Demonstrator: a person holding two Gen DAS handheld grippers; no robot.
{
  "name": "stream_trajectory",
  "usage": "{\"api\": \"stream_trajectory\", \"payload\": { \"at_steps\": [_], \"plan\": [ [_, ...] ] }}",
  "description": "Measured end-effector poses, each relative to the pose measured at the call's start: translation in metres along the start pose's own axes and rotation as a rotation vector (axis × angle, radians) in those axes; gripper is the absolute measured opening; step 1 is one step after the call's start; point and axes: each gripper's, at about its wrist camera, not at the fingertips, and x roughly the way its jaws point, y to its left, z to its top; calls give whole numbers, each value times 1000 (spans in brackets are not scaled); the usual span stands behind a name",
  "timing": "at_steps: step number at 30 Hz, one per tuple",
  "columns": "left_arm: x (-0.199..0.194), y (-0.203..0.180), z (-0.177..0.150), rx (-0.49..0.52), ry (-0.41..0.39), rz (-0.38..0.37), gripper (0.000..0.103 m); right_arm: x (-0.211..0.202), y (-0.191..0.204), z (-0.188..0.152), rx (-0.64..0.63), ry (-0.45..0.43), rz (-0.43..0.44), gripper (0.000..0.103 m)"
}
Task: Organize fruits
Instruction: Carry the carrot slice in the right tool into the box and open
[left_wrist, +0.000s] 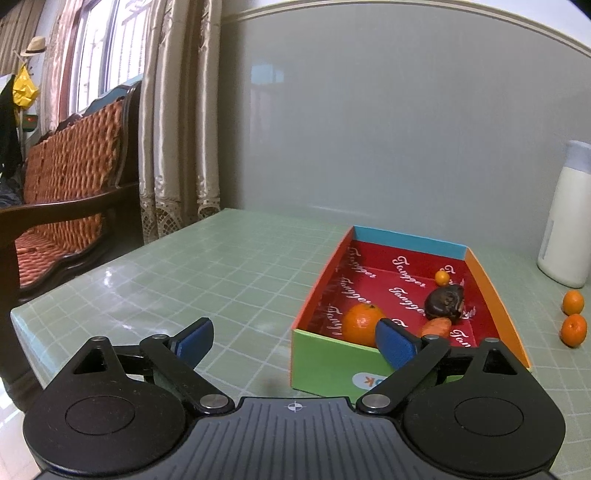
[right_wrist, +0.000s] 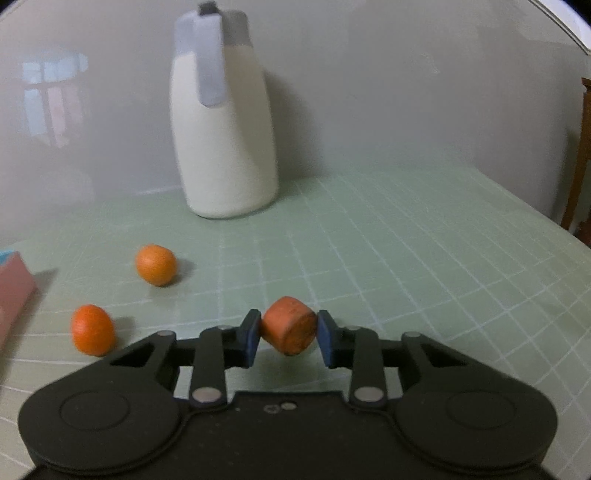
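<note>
- Right gripper (right_wrist: 284, 338) fingers clamp a small orange fruit piece (right_wrist: 289, 325) by its sides; light, soft, easily bruised.
- Left gripper (left_wrist: 294, 341) fingers spread wide, empty, beside the box (left_wrist: 325, 365).

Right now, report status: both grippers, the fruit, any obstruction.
Left gripper open, empty, beside the box. Right gripper shut on an orange piece. Two small oranges loose on the table. Nothing blocking.

Desk (left_wrist: 221, 266) pale green, white grid lines, against grey wall; colourful box (left_wrist: 332, 369) on it; white jug (right_wrist: 221, 140) at back, upright; two small oranges (right_wrist: 155, 264) between box and jug, apart.
</note>
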Motion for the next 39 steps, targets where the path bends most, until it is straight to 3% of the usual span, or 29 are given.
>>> {"api": "stream_trajectory", "payload": {
  "at_steps": [10, 14, 22, 29, 39],
  "plan": [
    [-5, 35, -1, -35, 12, 74, 94, -32, 72, 7, -84, -67, 222, 31],
    [-8, 55, -4, -70, 20, 108, 94, -46, 102, 9, -90, -73, 366, 31],
    [-16, 83, -9, -98, 16, 159, 94, -70, 166, -1, -190, -64, 557, 31],
    [-18, 105, -13, -111, 20, 205, 94, -77, 207, -12, -266, -36, 644, 31],
    [-16, 116, -14, -119, 24, 211, 94, -75, 225, -30, -339, 5, 643, 34]
  ]
}}
